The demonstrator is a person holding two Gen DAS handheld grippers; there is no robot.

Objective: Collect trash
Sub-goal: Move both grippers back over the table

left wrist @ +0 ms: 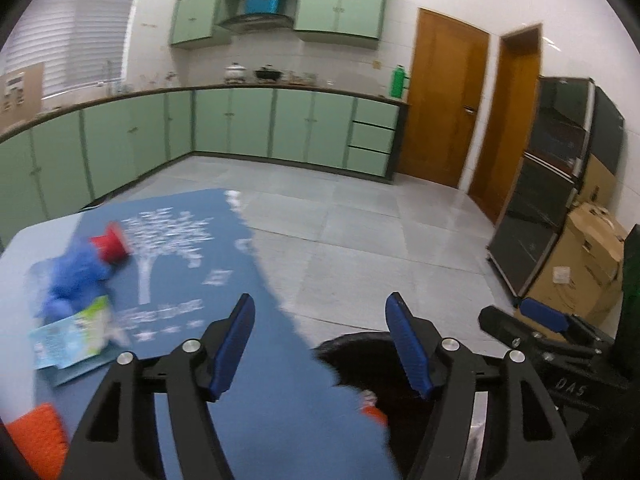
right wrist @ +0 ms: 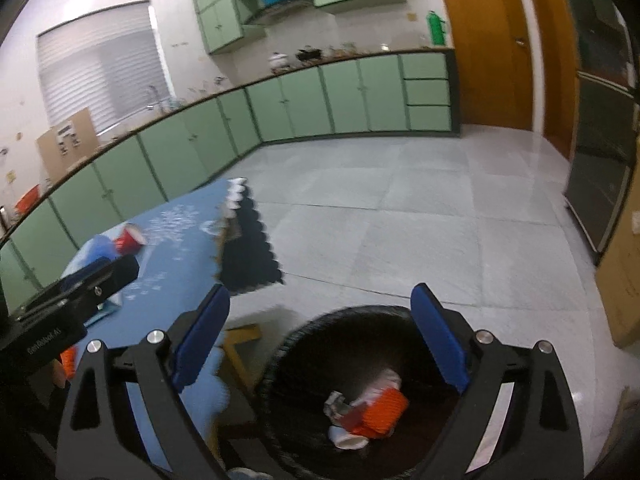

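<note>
Both jaws stand wide and hold nothing: the right gripper (right wrist: 320, 344) hangs over the bin (right wrist: 280, 360), where an orange cup (right wrist: 384, 412) and scraps already lie; the left gripper (left wrist: 320, 344) sits over the table's (left wrist: 24, 248) near right edge. Remaining trash lies left of the left jaws, which are nearer: a packet (left wrist: 72, 336), blue wad (left wrist: 76, 276) and red cup (left wrist: 110, 246) tipped over, toward the blue mat's (left wrist: 240, 280) far left. Beyond are grey floor tiles (left wrist: 360, 232) and green cabinets (left wrist: 248, 124).

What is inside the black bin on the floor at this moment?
Inside the black bin lie a crushed orange cup, a white cup and a crumpled wrapper. Its near side is hidden by the right gripper.
</note>
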